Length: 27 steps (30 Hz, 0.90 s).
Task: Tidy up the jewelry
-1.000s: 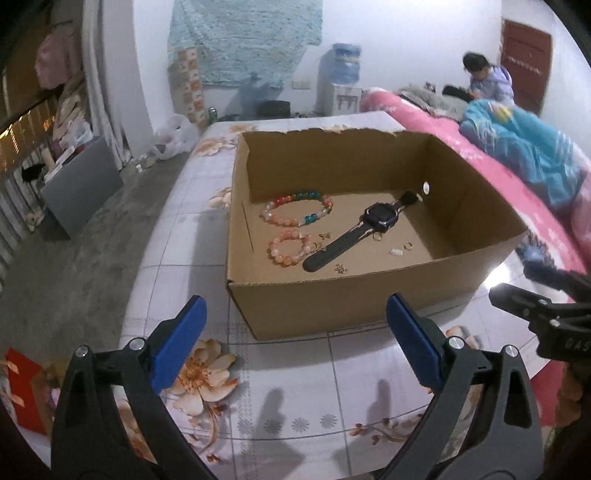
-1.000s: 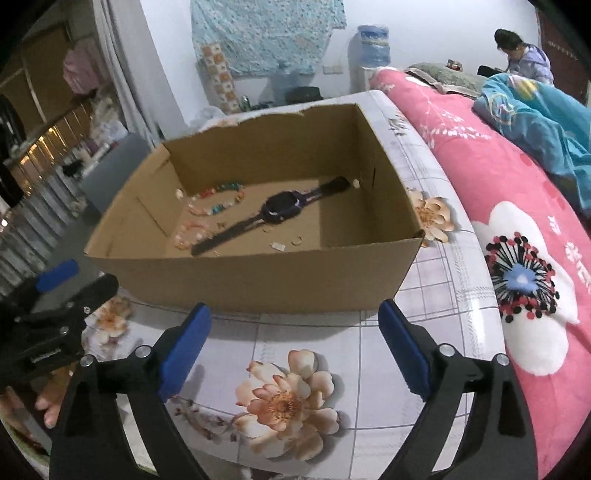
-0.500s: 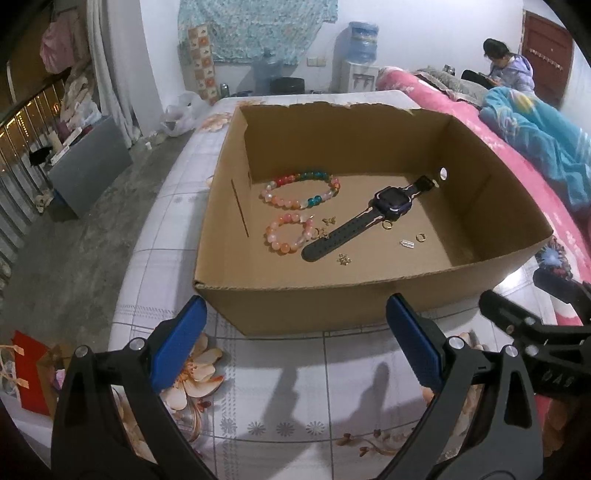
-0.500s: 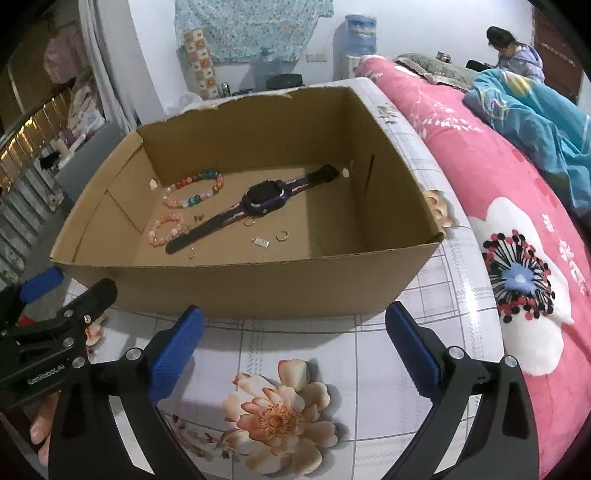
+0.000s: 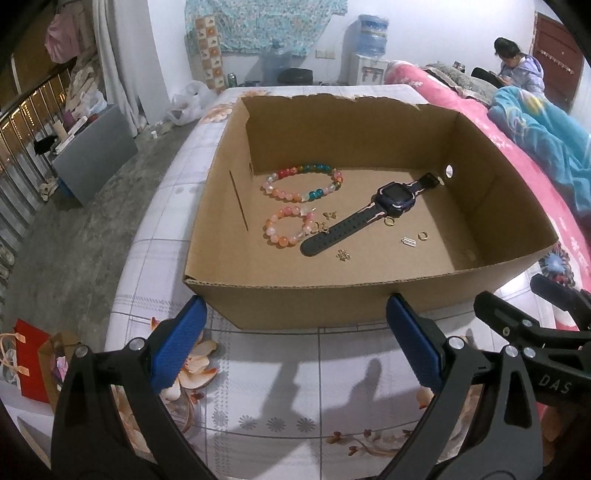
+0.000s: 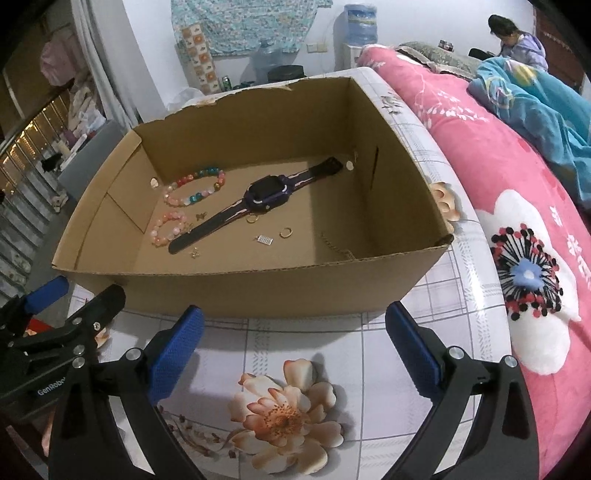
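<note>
Nearest the cameras, the left gripper (image 5: 293, 341) and the right gripper (image 6: 293, 341) each hold their blue-padded black fingers spread wide with nothing between them, both poised above the white floral-patterned tablecloth (image 5: 280, 384) just short of the near wall of the open brown cardboard box (image 5: 295, 299). In the left wrist view the right gripper shows at the right edge; in the right wrist view the left gripper shows at the lower left. The jewelry lies loose on the box floor. Closest to the near wall is a small gold charm (image 5: 342, 254), then a small silver rectangular pendant (image 5: 409, 242) and a gold ring (image 5: 423, 235) a little to the right. A small pink-and-orange beaded bracelet (image 5: 287, 229) sits at the left, with tiny gold pieces just beside it. A dark wristwatch with a black perforated strap (image 5: 373, 214) stretches diagonally across the middle, another gold ring (image 5: 388, 221) just beside its case. Farther back lies a larger multicoloured beaded bracelet (image 5: 302, 181). Beyond the box the table runs on toward a white wall with a patterned blue hanging cloth (image 5: 266, 22) and a water dispenser (image 5: 369, 55); at the right a pink floral bed cover (image 6: 517, 206) carries a crumpled blue blanket (image 6: 535, 99), and a person (image 5: 521, 66) sits far back.
</note>
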Motion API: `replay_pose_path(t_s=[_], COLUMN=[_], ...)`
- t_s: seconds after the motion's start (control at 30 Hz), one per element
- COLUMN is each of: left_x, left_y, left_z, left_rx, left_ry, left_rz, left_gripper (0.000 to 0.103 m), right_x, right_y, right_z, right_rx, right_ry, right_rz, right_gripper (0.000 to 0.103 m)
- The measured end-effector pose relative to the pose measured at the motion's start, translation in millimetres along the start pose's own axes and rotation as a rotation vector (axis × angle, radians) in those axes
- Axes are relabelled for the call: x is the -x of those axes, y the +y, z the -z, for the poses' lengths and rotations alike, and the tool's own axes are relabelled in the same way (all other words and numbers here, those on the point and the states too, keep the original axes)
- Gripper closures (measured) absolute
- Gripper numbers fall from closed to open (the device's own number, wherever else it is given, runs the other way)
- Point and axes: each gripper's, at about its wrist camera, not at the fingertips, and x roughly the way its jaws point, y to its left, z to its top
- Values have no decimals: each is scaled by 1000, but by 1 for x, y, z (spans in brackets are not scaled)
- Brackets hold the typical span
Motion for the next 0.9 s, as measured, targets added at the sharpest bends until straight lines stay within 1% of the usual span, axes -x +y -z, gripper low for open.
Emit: replay_pose_path(t_s=[0.3,0.37,0.53,0.73,0.9], left_x=[3,5,11,11,16], left_y=[1,2,2,2,2], left_z=[3,3,5,4,3], left_rx=[21,24,25,23,17], left_ry=[10,7,-10,-9,-28], left_rz=[35,45,66,61,58], left_gripper=[9,9,9,9,9], right_x=[3,4,5,11,16], right_y=[-1,-1,-3,-3,-2], right_z=[1,1,4,3,2], right_rx=[1,8,6,10,17], right_ry=[-3,-7,-5,-24,-38], right_rz=[6,20,16,18,22], right_gripper=[7,7,7,7,7])
